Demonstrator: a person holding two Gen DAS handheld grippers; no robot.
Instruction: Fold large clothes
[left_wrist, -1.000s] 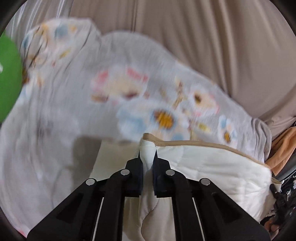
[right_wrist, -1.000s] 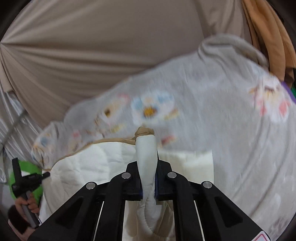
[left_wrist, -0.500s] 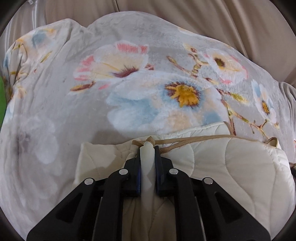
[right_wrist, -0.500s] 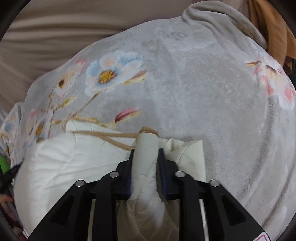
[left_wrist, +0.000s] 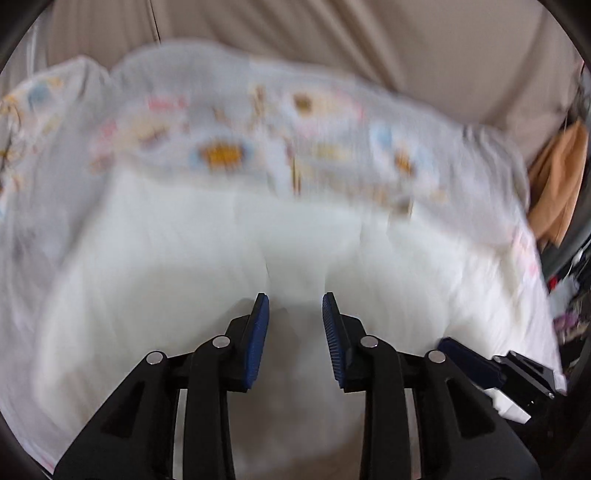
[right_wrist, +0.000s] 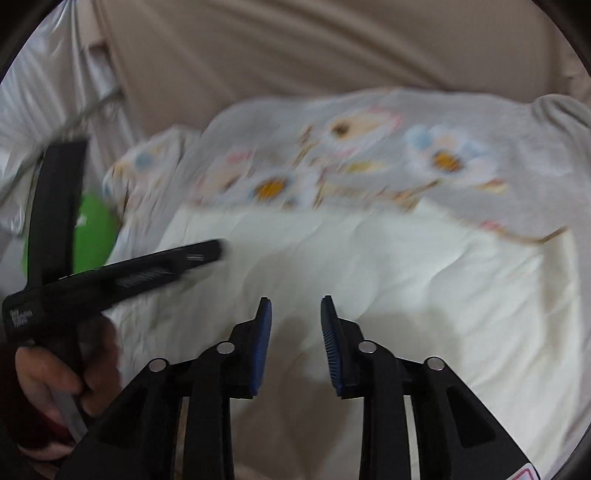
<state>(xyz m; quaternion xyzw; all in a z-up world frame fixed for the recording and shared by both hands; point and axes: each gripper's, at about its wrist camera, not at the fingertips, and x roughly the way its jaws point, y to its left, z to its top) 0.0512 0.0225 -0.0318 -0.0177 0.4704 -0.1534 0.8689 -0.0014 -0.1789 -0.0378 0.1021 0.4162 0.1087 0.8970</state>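
Backdrop: beige cloth (right_wrist: 295, 55) hangs behind the work area, keeping the view plain.
Blanket: the floral blanket (left_wrist: 258, 122) lies spread out, its cream quilted underside (right_wrist: 388, 266) turned over the flowered face, so one fold looks laid.
Left gripper (left_wrist: 295, 314): jaws have just been opening, now part-open over the cream layer, nothing between them, the edge let go.
Right gripper (right_wrist: 295, 317): jaws part-open after just closing a little, empty, above the same layer.
Hand (right_wrist: 55, 384): grips the left tool's handle.

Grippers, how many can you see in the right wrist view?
2: the right gripper at bottom centre, open over the cream quilt; the left gripper at left, in a hand.
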